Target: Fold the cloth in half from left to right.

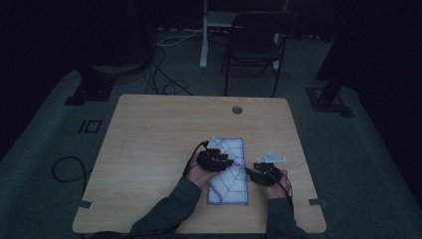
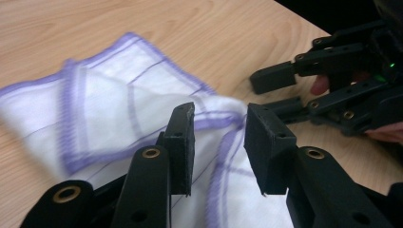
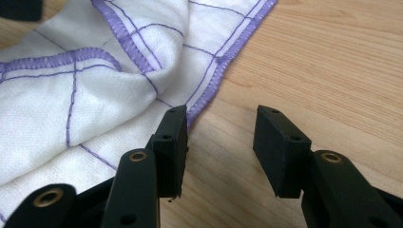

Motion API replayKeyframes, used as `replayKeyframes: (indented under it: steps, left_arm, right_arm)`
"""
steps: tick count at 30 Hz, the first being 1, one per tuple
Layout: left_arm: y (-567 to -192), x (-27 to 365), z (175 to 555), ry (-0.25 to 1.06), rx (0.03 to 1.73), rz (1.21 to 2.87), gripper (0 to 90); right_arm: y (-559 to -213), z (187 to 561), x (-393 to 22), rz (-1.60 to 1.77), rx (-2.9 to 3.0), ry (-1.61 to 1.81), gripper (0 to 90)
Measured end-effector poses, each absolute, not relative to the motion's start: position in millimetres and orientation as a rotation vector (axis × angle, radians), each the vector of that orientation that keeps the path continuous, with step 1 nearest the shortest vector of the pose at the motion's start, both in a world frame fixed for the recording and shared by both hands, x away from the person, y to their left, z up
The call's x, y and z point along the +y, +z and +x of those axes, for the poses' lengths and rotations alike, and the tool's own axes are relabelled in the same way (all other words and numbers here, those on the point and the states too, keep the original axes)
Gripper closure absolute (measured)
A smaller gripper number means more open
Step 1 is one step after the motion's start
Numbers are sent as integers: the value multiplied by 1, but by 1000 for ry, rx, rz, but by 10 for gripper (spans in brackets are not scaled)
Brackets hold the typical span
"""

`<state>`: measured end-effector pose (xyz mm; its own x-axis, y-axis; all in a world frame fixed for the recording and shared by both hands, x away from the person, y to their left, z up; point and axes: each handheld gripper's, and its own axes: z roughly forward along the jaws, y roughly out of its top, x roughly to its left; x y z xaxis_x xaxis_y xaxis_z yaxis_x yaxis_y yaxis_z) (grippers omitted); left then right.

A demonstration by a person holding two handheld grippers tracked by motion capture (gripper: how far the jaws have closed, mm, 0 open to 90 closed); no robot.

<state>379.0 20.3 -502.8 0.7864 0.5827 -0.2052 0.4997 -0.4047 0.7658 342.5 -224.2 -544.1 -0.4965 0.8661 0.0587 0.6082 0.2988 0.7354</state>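
Note:
A white cloth [image 1: 230,175] with purple stitched lines and hem lies folded and rumpled on the wooden table [image 1: 149,139], near its front edge. My left gripper [image 1: 228,162] hovers over the cloth's middle. In the left gripper view its jaws [image 2: 218,123] stand open above a raised fold of the cloth [image 2: 109,104], with nothing pressed between them. My right gripper [image 1: 252,172] sits just right of the cloth. In the right gripper view it is open [image 3: 221,128] over bare wood beside the purple hem of the cloth [image 3: 71,95]. The right gripper [image 2: 275,90] also appears in the left gripper view, pointing at the cloth.
A round cable hole [image 1: 237,109] sits near the table's far edge. A dark chair [image 1: 254,42] and a white desk leg [image 1: 203,35] stand beyond the table, with cables [image 1: 166,79] on the floor. Bare wood lies left of and behind the cloth.

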Motion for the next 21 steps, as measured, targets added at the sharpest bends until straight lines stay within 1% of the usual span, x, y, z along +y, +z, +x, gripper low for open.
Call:
replayKeyframes:
  steps: [6,12,15,18,21]
  left_arm:
    - [-509,38,373,147,818,2090,702]
    - [-520,45,370,157,840,2100,740]
    - [-525,44,368,165,848,2117,818]
    - [-529,43,365,176,823,2154,894]
    - [-532,40,360,179,790,2179,900]
  right_arm:
    - [-544,342,-224,1329,2220,1024,556]
    - [-544,342,-224,1328,2221,1026,555]
    - [-544,342,-225,1330,2221,1028,555]
    - [-544,343,-225,1329,2220,1028,555]
    - [-544,343,-225,1329,2220,1027,555]
